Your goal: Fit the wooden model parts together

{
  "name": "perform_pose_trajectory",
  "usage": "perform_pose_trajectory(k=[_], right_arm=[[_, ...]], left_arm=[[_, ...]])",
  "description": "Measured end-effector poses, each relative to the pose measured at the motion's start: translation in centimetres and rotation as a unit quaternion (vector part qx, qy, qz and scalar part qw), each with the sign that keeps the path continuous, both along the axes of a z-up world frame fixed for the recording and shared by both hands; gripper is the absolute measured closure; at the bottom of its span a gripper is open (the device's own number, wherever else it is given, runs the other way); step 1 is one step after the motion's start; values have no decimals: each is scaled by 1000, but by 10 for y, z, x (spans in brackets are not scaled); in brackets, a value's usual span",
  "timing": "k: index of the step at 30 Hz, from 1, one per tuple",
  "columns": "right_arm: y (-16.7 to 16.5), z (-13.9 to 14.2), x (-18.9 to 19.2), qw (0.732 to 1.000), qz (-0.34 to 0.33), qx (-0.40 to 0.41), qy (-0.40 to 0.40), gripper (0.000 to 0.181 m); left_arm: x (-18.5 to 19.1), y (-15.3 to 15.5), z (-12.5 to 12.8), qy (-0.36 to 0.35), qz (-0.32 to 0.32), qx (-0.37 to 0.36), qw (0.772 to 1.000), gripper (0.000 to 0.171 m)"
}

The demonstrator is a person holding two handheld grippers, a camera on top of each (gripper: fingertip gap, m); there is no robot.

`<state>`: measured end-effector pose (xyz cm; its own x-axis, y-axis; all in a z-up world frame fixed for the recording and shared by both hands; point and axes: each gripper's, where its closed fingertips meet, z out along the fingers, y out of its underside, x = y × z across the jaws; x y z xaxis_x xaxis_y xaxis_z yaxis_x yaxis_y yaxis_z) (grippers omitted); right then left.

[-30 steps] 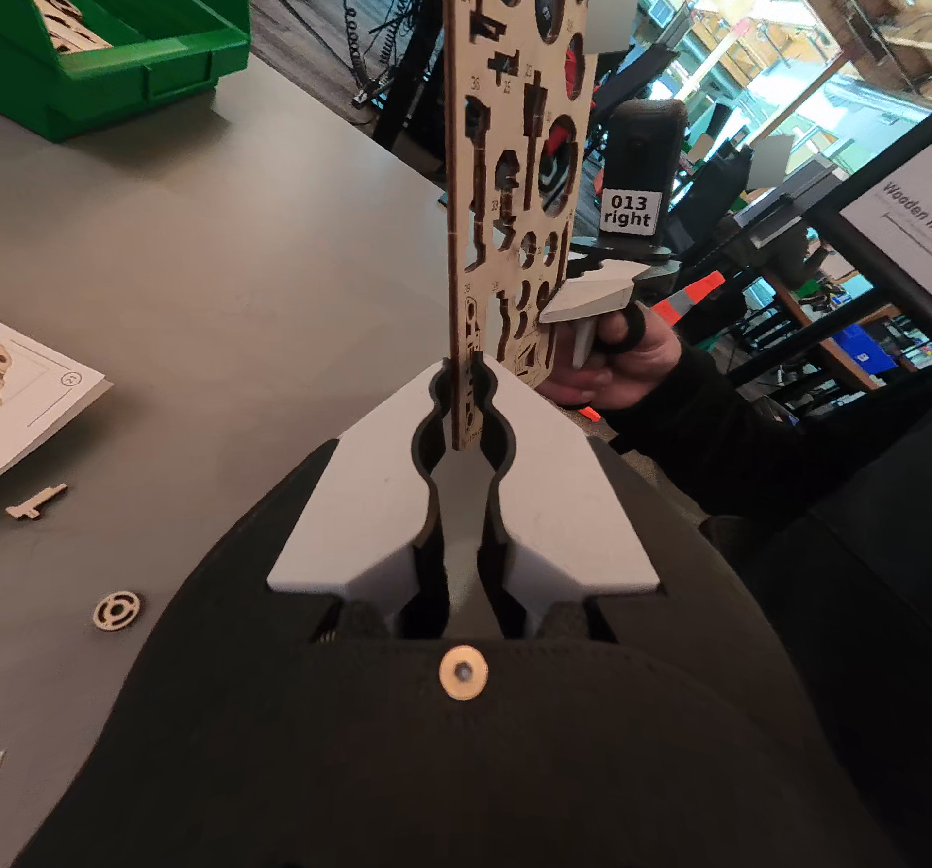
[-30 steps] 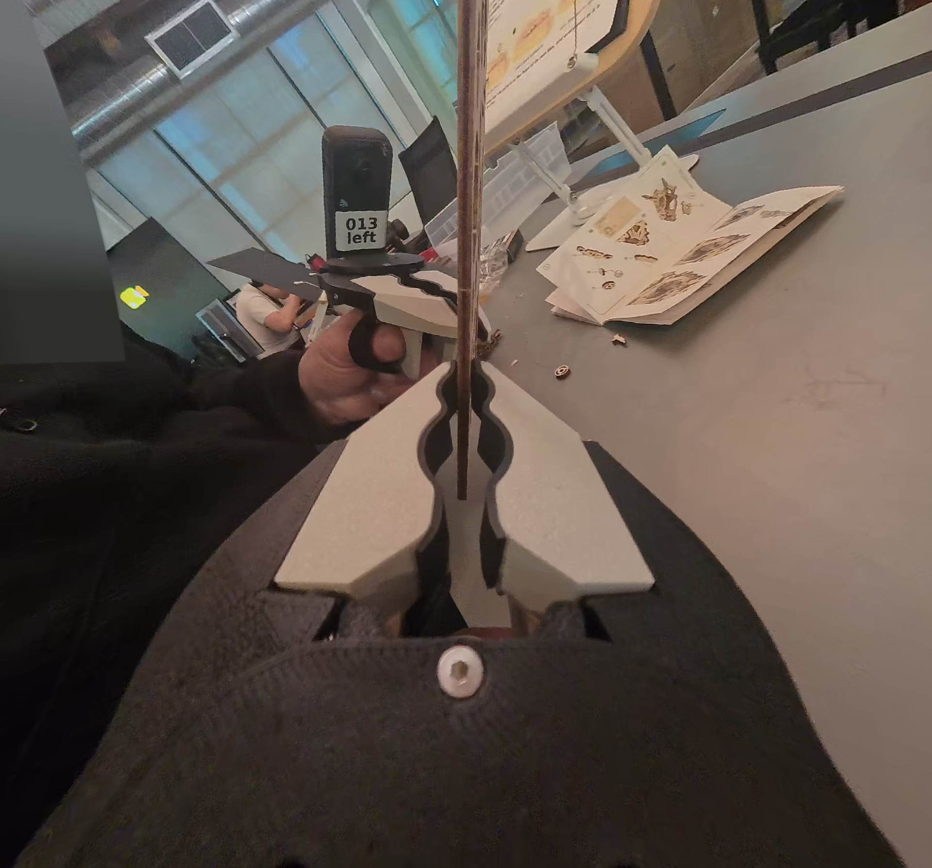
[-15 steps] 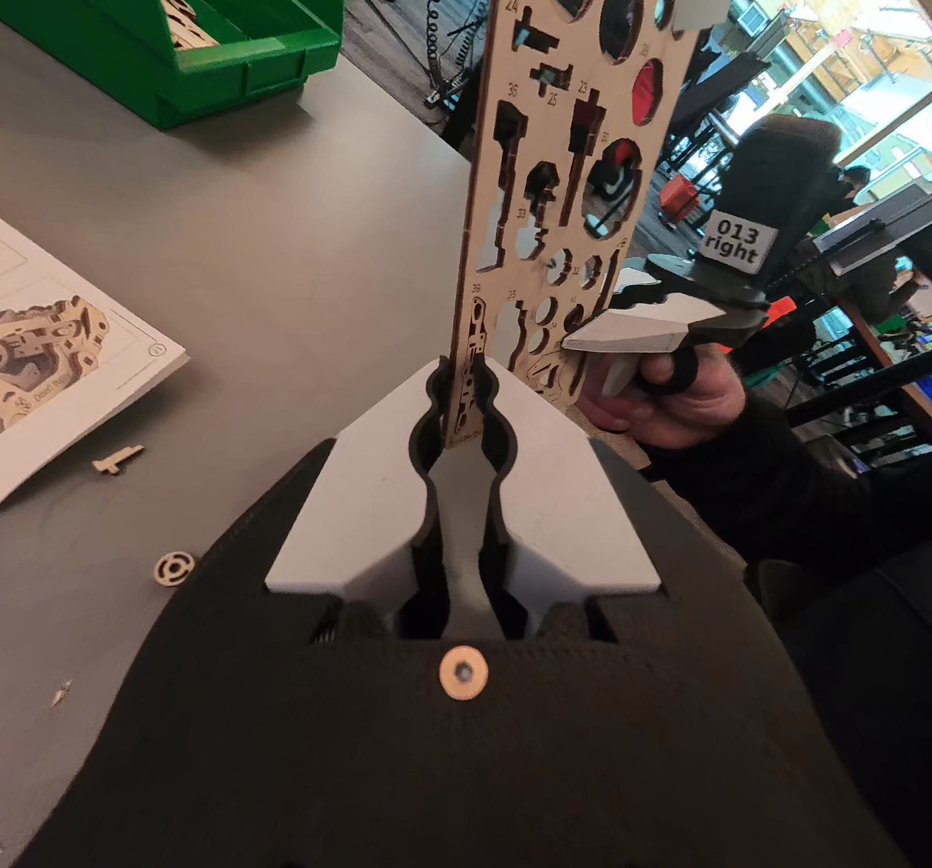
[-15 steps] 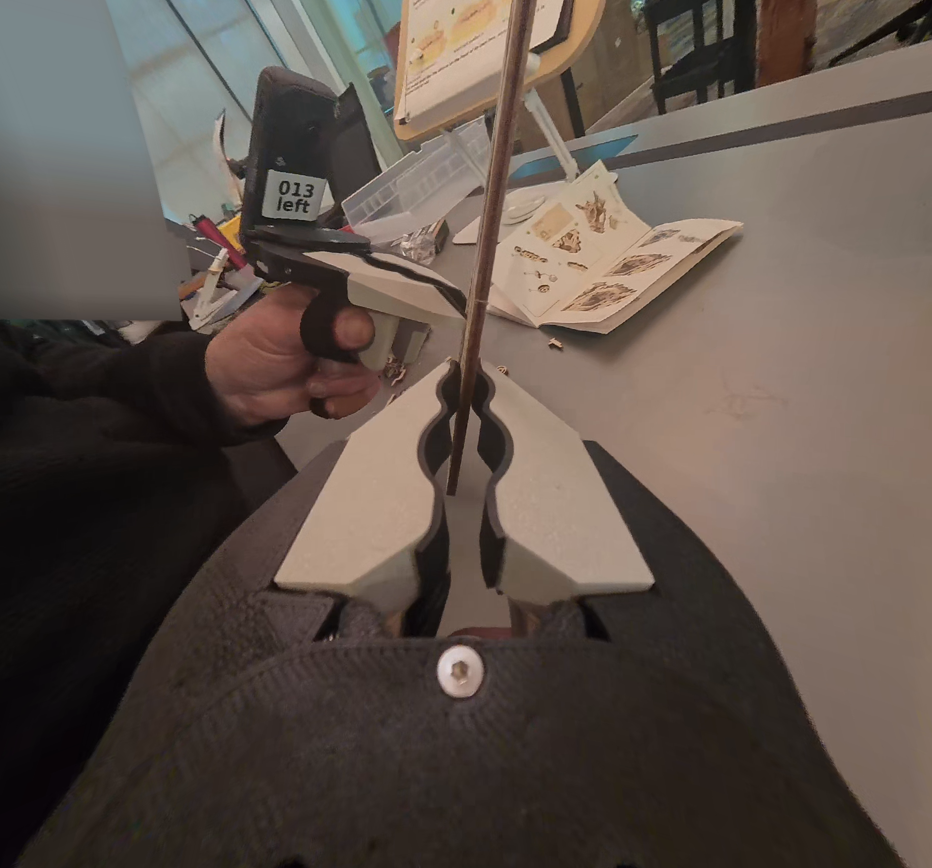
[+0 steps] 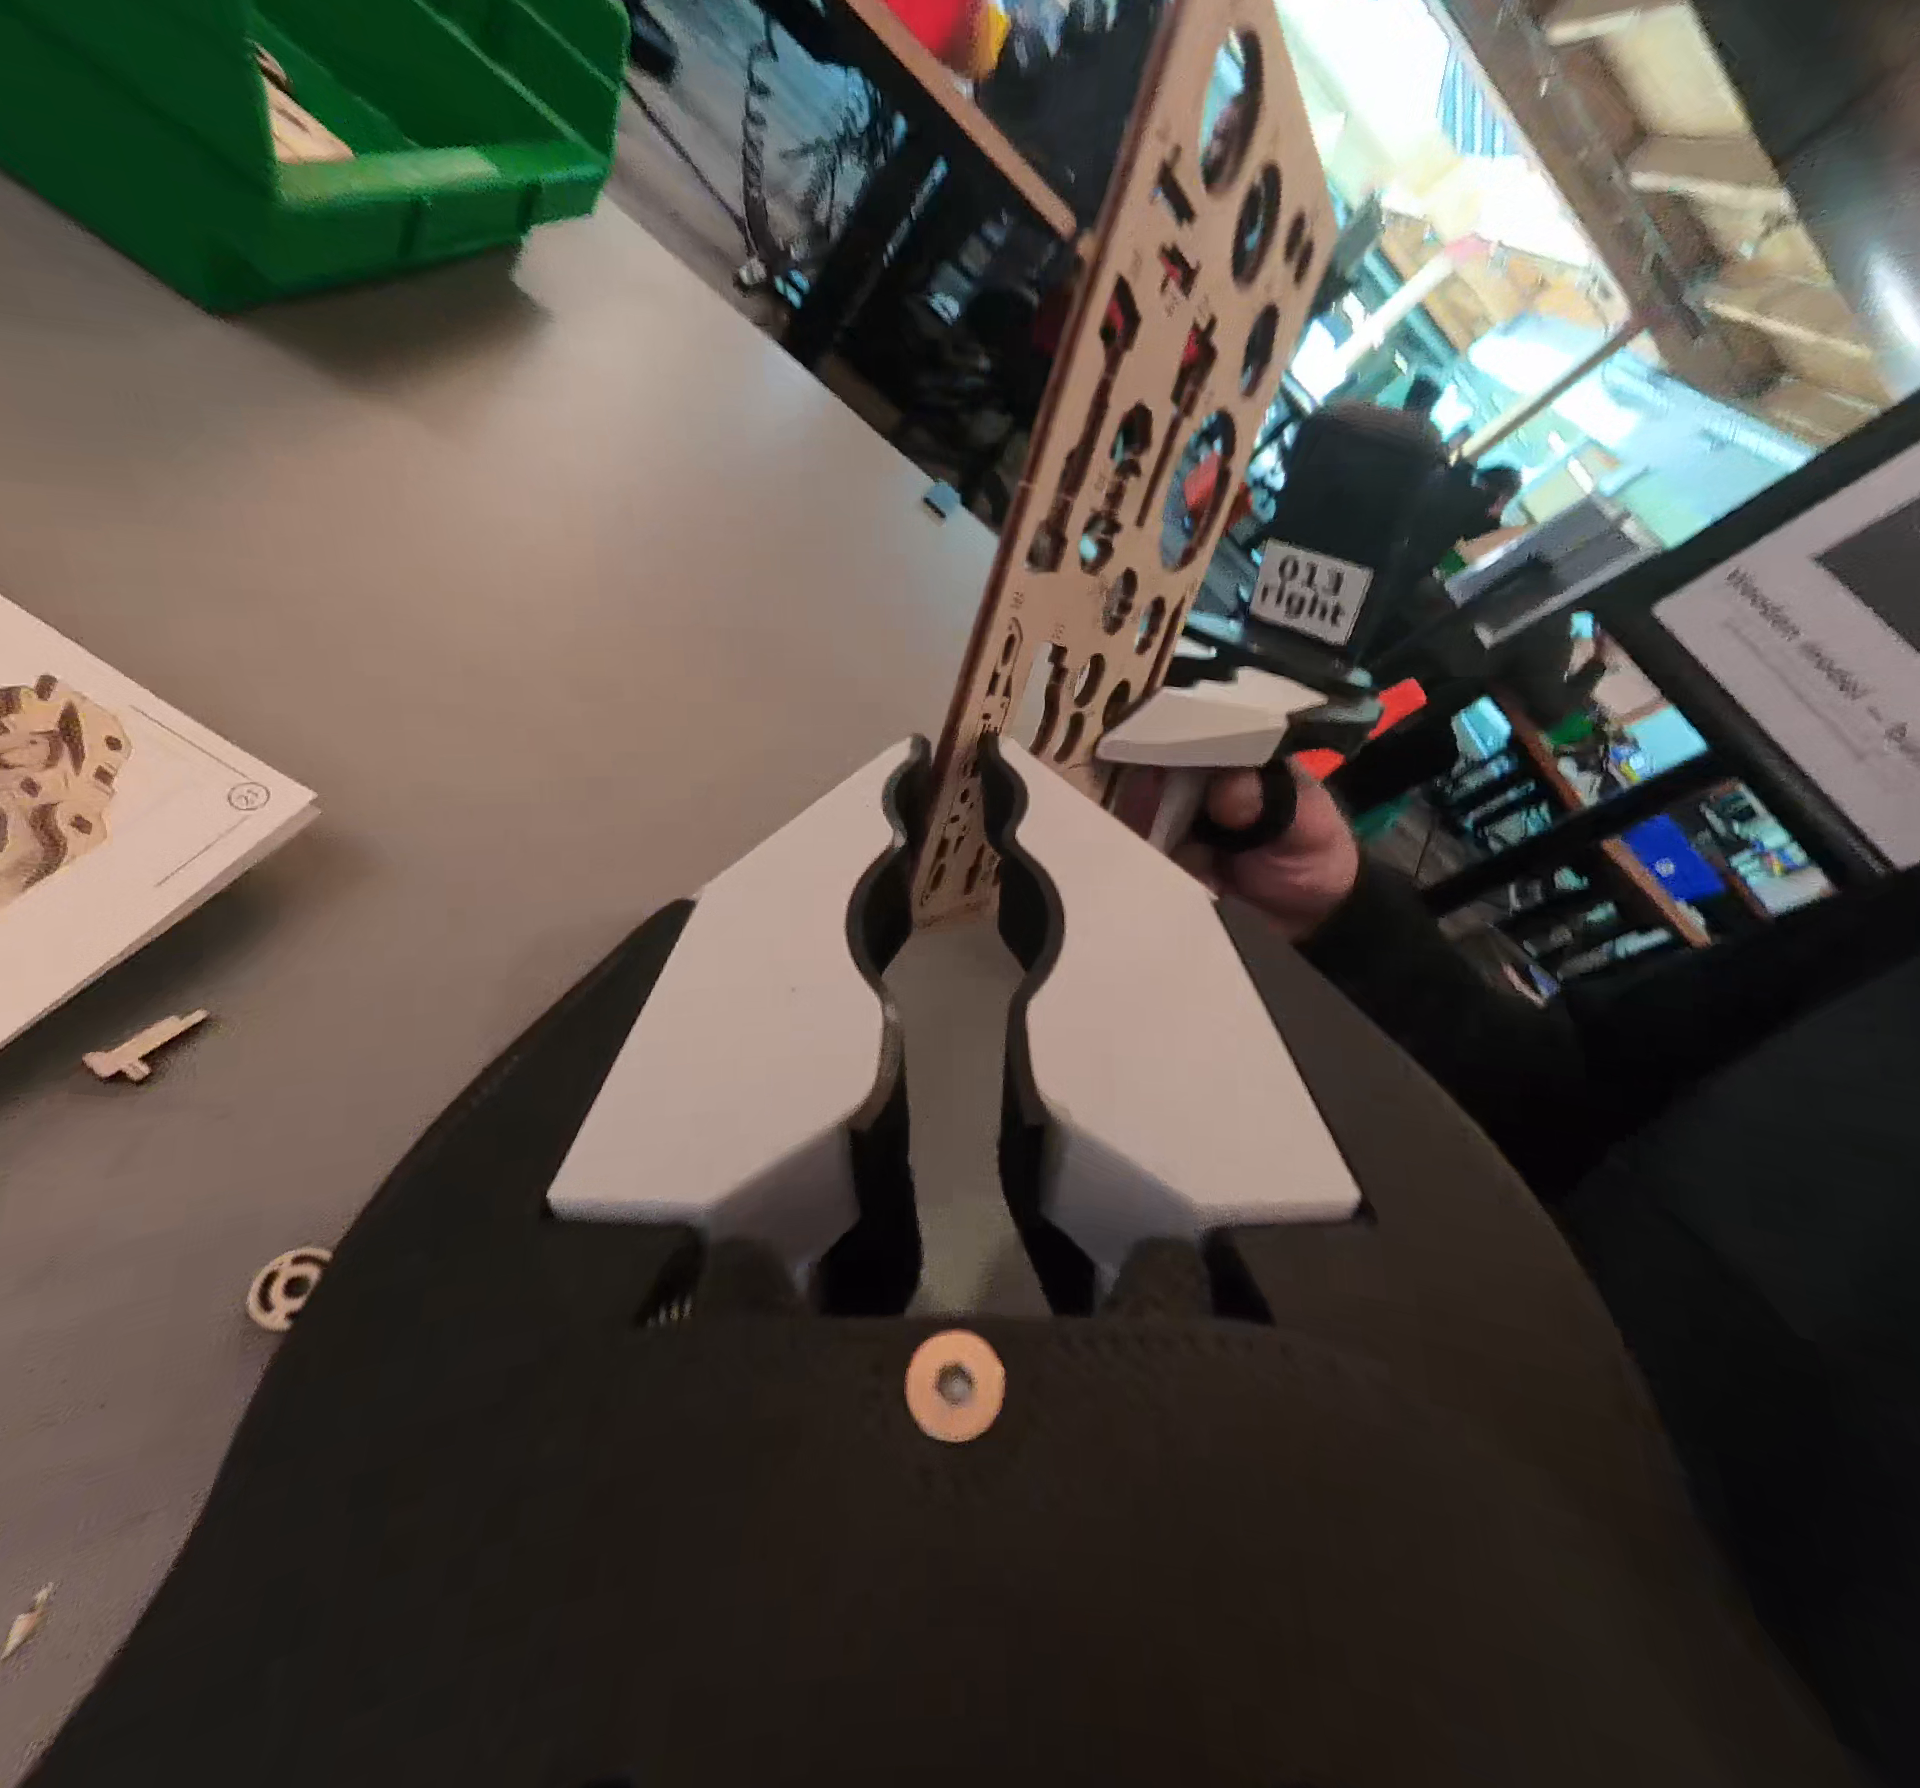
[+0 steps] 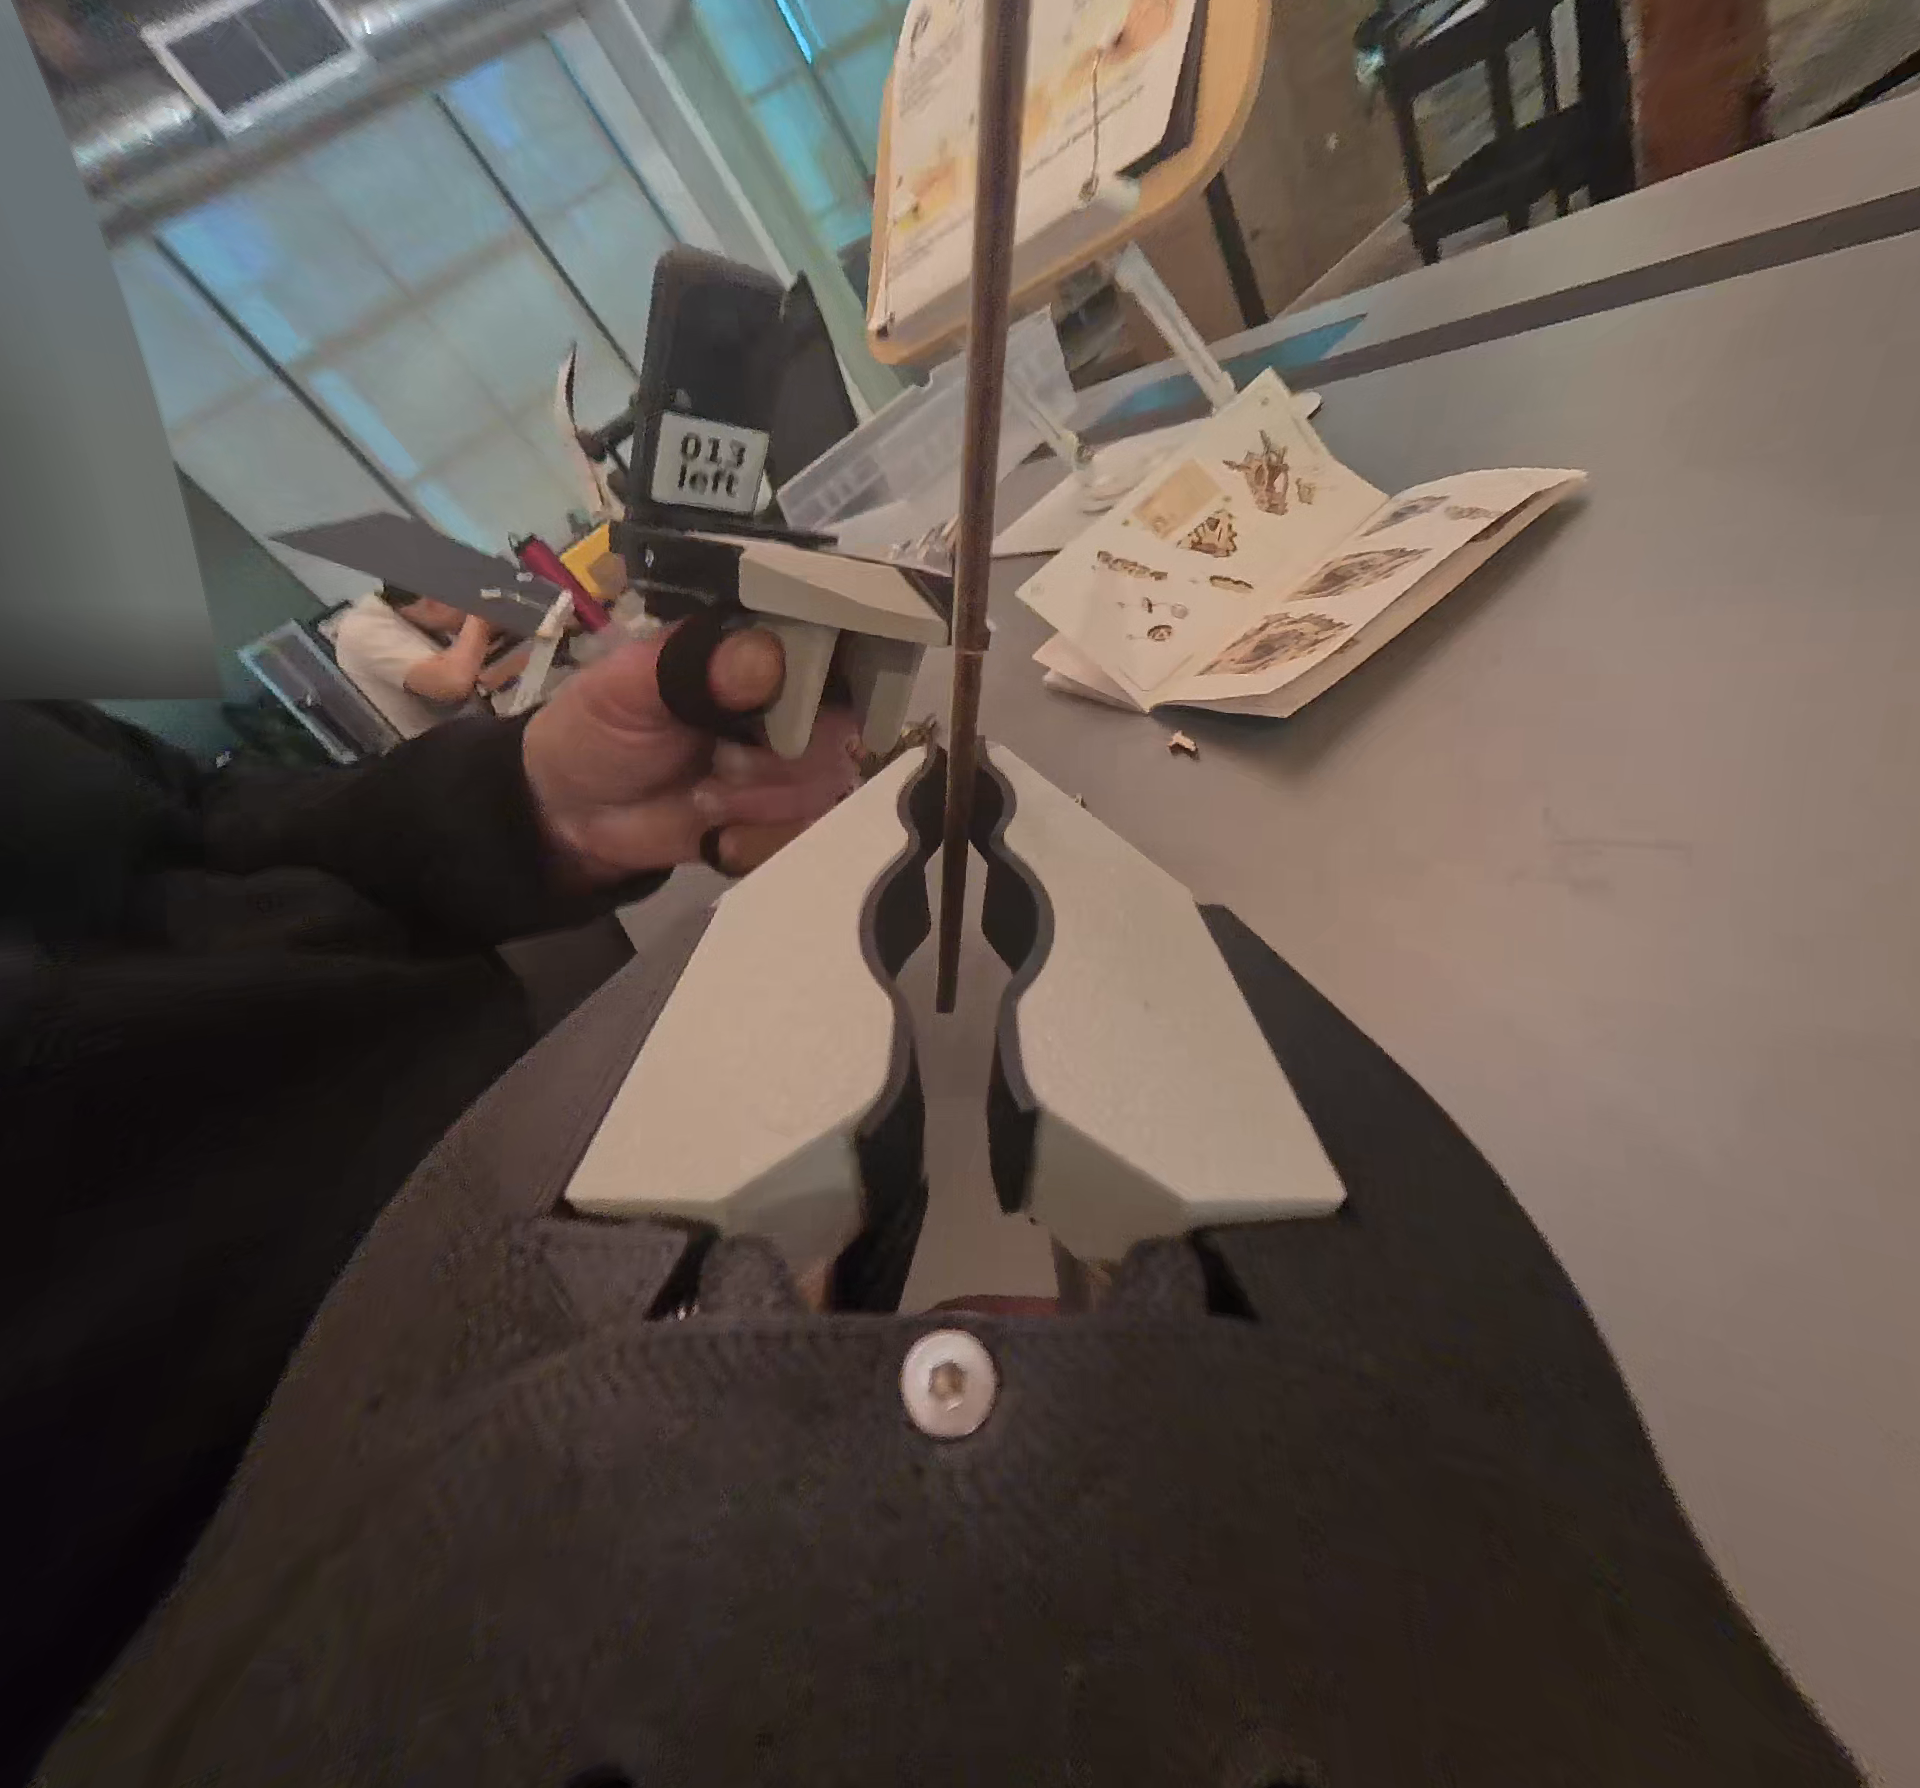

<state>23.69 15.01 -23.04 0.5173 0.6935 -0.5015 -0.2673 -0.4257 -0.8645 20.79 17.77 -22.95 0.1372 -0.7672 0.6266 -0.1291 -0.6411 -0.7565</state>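
Up in the air above the grey table (image 5: 540, 533), a thin wooden sheet (image 5: 1153, 450) full of cut-out holes is held by 2 grippers at once. The left gripper (image 5: 958, 782) pinches the bottom corner of the sheet between its 2 white fingers (image 5: 769, 1000), closed tight on the wood. From this side the sheet leans a bit to the right and shows its flat face. The right gripper (image 6: 958, 782) also squeezes the sheet, but here only the thin dark edge of the wooden sheet (image 6: 987, 304) shows, standing almost straight up like a stick. Its fingers (image 6: 1132, 1021) are closed on that edge too. In the left wrist view, the other gripper (image 5: 1205, 730) comes in from the right and bites the sheet low on its far side, with a hand (image 5: 1278, 845) on its handle. In the right wrist view, the other gripper (image 6: 914, 606) grabs the sheet from the left, a little higher up, and a hand (image 6: 644, 772) in a dark sleeve holds it. On the table lie an open booklet (image 6: 1288, 554) with pictures, a small round wooden ring (image 5: 286, 1286) and a tiny wooden bit (image 5: 145, 1044). A green bin (image 5: 312, 76) sits at the far end of the table, with pale wooden pieces inside.
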Motion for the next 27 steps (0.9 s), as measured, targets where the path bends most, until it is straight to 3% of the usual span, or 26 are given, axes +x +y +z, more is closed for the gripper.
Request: perform_pose_trajectory(k=[11, 19, 27], right_arm=[[-10, 3, -4, 998, 66, -8, 8, 180], [-12, 7, -2, 997, 70, -8, 28, 180], [-16, 16, 1, 991, 110, -6, 76, 180]], left_arm=[[4, -9, 25, -98, -77, -56, 991, 167], [5, -13, 21, -58, -83, -7, 995, 169], [0, -30, 23, -35, -182, 15, 983, 171]])
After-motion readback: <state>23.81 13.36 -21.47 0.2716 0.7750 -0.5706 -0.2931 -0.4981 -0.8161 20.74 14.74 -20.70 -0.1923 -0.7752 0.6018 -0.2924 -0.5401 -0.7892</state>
